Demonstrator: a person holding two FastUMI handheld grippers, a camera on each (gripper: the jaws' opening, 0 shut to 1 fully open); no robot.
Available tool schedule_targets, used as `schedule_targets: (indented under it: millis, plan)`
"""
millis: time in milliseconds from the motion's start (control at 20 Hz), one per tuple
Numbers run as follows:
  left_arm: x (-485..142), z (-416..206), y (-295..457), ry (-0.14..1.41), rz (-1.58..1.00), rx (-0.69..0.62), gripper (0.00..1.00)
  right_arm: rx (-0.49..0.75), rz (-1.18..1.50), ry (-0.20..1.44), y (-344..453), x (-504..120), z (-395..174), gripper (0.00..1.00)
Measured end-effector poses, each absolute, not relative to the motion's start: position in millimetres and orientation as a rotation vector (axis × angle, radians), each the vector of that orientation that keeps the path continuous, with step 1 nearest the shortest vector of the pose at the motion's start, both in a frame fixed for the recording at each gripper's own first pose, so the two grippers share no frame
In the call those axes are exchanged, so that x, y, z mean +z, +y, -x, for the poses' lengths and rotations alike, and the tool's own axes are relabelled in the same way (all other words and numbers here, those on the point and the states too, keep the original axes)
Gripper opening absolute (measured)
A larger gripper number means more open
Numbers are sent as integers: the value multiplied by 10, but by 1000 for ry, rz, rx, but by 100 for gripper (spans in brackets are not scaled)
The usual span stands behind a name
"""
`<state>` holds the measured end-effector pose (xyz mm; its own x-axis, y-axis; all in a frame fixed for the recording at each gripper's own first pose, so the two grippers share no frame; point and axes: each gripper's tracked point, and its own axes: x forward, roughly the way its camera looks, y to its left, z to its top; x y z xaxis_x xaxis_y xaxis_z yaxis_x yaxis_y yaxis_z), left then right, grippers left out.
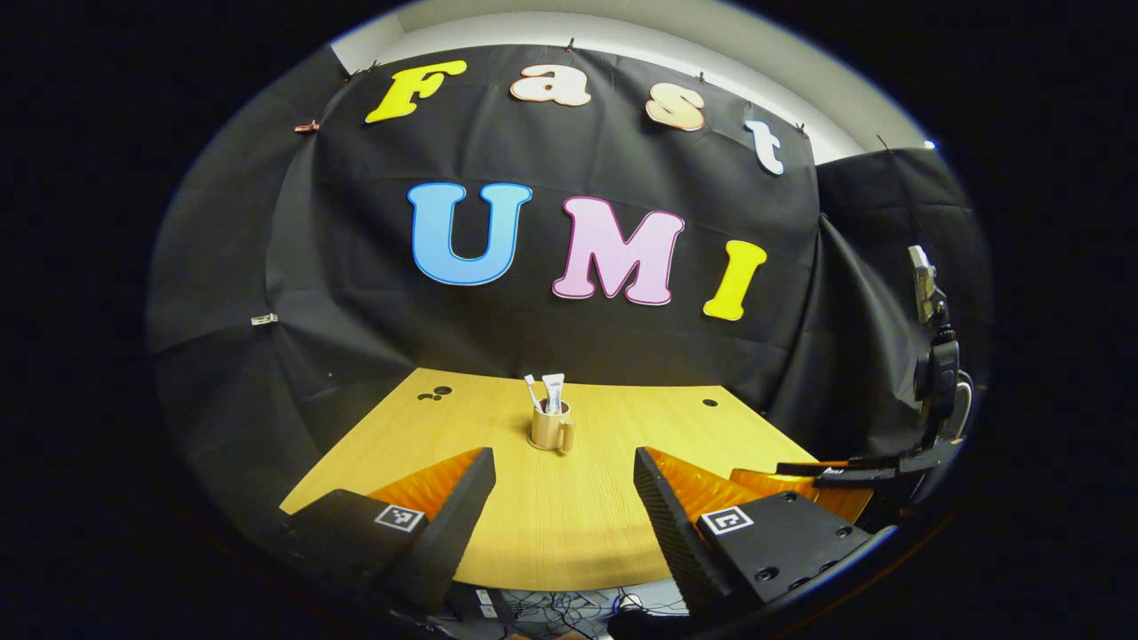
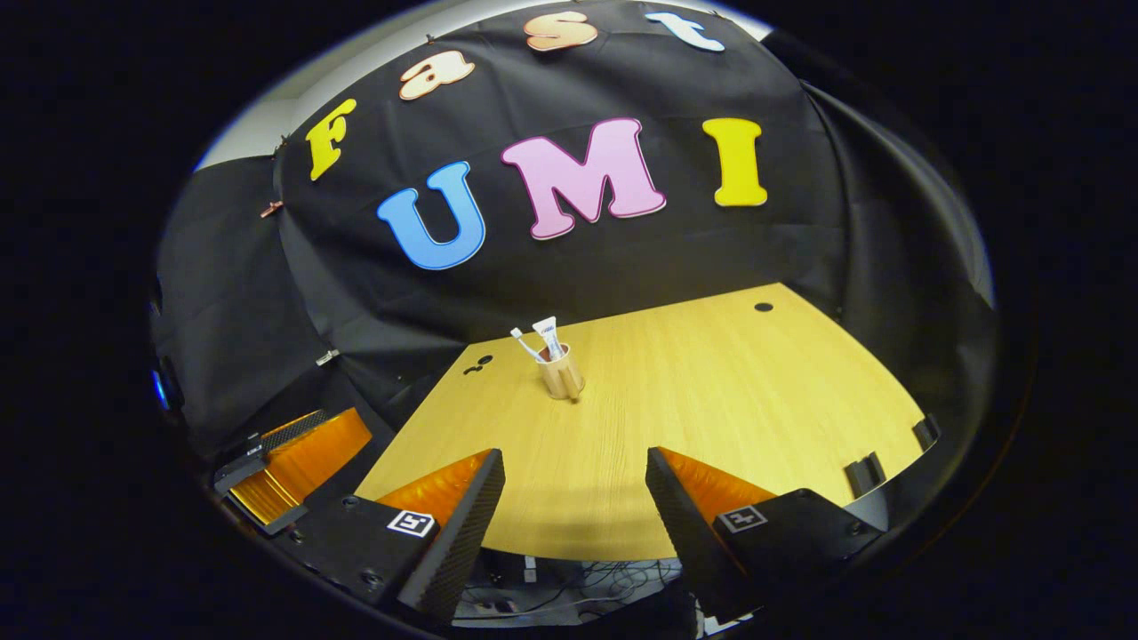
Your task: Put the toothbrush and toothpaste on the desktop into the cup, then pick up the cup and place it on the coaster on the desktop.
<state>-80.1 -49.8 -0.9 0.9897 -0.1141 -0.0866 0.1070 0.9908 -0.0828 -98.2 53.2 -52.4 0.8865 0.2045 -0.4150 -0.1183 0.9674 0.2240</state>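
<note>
The cup stands upright mid-desk holding the toothbrush and toothpaste (both leaning out). The left gripper and right gripper gape wide, empty, well short of it.

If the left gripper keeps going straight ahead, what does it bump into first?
Probably the cup, standing between the open fingers of the left hand-held gripper farther along the table; depth is hard to judge.
</note>
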Motion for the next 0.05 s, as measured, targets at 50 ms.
schedule_targets:
  millis: [50]
  plan:
    - [-28,806,-498,102,78,-111,98,170,-187,453,532,-532,988,98]
